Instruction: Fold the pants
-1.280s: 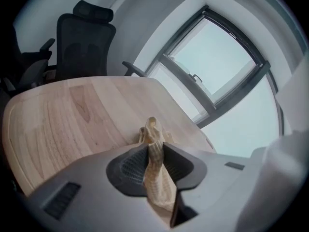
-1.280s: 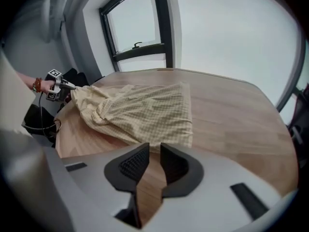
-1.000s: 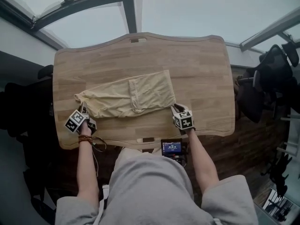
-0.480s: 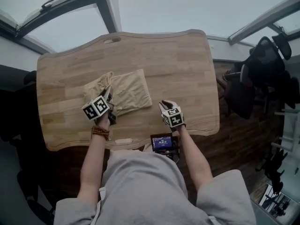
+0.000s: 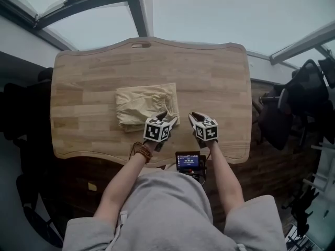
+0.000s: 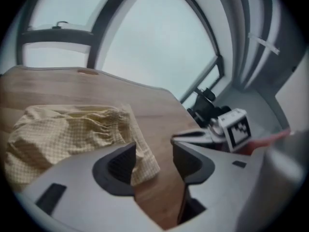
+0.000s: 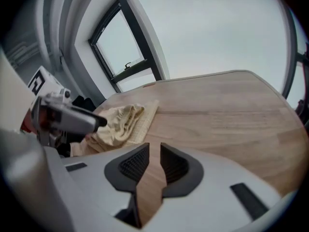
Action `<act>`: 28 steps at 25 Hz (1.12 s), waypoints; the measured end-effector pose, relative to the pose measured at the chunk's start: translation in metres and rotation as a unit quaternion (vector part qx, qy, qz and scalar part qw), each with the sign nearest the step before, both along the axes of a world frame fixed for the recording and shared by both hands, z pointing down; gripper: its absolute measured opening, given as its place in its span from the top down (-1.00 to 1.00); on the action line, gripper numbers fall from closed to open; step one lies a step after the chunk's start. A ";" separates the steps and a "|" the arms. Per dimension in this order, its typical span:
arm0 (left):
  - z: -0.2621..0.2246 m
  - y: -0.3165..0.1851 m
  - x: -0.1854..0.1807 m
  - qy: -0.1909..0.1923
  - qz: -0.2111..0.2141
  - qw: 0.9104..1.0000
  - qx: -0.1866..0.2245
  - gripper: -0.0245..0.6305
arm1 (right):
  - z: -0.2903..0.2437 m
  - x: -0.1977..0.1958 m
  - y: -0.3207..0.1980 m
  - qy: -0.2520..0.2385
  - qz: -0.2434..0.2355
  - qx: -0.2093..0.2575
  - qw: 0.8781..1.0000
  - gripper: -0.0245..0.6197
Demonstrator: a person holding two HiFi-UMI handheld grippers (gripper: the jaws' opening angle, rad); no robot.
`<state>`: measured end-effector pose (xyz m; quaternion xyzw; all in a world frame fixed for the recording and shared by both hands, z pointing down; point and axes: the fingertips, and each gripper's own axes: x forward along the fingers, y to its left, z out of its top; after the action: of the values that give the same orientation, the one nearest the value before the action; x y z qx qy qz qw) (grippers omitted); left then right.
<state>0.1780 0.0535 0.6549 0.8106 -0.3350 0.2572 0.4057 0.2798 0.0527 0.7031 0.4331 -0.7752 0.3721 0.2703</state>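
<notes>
The beige pants [image 5: 144, 106] lie folded into a compact block left of centre on the wooden table [image 5: 214, 77]. My left gripper [image 5: 168, 119] is at the block's near right corner. In the left gripper view the jaws [image 6: 153, 153] are opening; a corner of the pants [image 6: 67, 134] lies beside the left pad, and neither pad presses on it. My right gripper [image 5: 194, 117] hovers just right of the pants, apart from them. Its jaws [image 7: 154, 156] stand a narrow gap apart with only bare wood between them. The pants [image 7: 120, 122] and the left gripper [image 7: 91, 121] show at that view's left.
A small device with a lit screen [image 5: 189, 162] sits at the table's near edge, between my arms. Dark chairs [image 5: 298, 101] stand off the right end and dark shapes [image 5: 23, 109] off the left. Windows run behind the far edge.
My left gripper swept from the table's left end over to the right with the pants' end, folding them in half, and its jaws now stand apart. The right gripper drew slightly away from the cloth.
</notes>
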 end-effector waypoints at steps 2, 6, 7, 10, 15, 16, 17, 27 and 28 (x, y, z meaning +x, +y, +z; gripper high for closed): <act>-0.007 0.025 0.004 -0.002 0.084 0.996 0.005 0.19 | -0.007 -0.011 -0.021 -0.016 -0.005 0.004 1.000 0.70; -0.020 0.040 -0.055 -0.090 0.149 0.979 0.105 0.19 | -0.028 -0.057 -0.071 -0.011 -0.072 0.045 0.996 0.70; -0.016 0.038 -0.083 -0.130 0.147 0.973 0.126 0.19 | -0.034 -0.075 -0.080 -0.008 -0.103 0.056 0.993 0.70; 0.003 0.029 -0.171 -0.241 0.117 0.952 0.150 0.19 | -0.036 -0.124 -0.102 0.009 -0.184 0.060 0.981 0.66; 0.037 0.027 -0.250 -0.306 0.096 0.938 0.129 0.19 | 0.004 -0.154 -0.112 0.066 -0.216 -0.027 0.974 0.57; 0.042 0.027 -0.252 -0.307 0.102 0.937 0.129 0.20 | 0.010 -0.156 -0.109 0.078 -0.225 -0.044 0.970 0.65; 0.046 0.027 -0.250 -0.308 0.113 0.934 0.138 0.27 | 0.013 -0.156 -0.108 0.089 -0.234 -0.053 0.967 0.69; 0.054 0.078 -0.230 -0.254 0.327 0.877 0.244 0.77 | -0.007 -0.104 -0.133 0.040 -0.138 -0.085 0.986 0.67; 0.047 0.080 -0.228 -0.232 0.331 0.882 0.241 0.68 | -0.006 -0.102 -0.129 0.050 -0.158 -0.082 0.983 0.56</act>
<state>-0.0503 0.1334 0.7015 0.8644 -0.1835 0.4682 -0.0002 0.1781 -0.0766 0.6972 0.2994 -0.7862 0.3647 0.3990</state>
